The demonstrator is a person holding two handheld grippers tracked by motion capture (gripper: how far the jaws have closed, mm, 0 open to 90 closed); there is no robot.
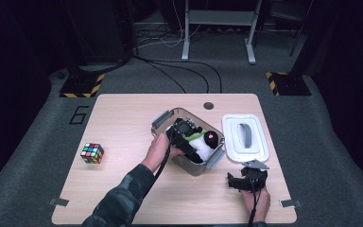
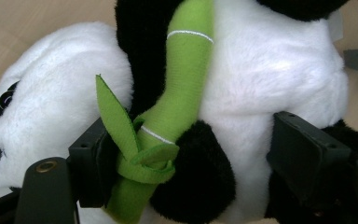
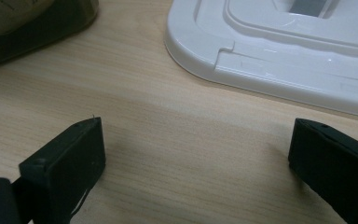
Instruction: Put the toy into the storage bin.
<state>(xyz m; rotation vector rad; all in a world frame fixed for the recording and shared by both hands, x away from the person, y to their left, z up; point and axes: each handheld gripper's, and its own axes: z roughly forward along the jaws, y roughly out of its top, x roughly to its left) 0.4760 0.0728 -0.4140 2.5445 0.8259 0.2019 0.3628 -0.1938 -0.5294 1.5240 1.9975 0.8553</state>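
Left gripper (image 2: pixel 186 154) jaws flank the plush panda (image 2: pixel 261 93), apparently just contacting its middle; the soft pile risks slipping; right gripper (image 3: pixel 196 163) jaws apart, empty.

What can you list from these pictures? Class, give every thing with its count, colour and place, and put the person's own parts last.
Table: one, light wood, centre.
Storage box: one, clear with grey latches, mid-table, lid off.
Panda plush: one, black and white, in the box.
Bamboo stalk: one, green, on the panda.
Lid: one, white with grey handle, flat, right of the box.
Puzzle cube: one, multicoloured, table's left edge.
Floor cables: several, black and white, beyond the table.
Left gripper: one, black, jaws astride the panda.
Right gripper: one, black, open, near the lid.
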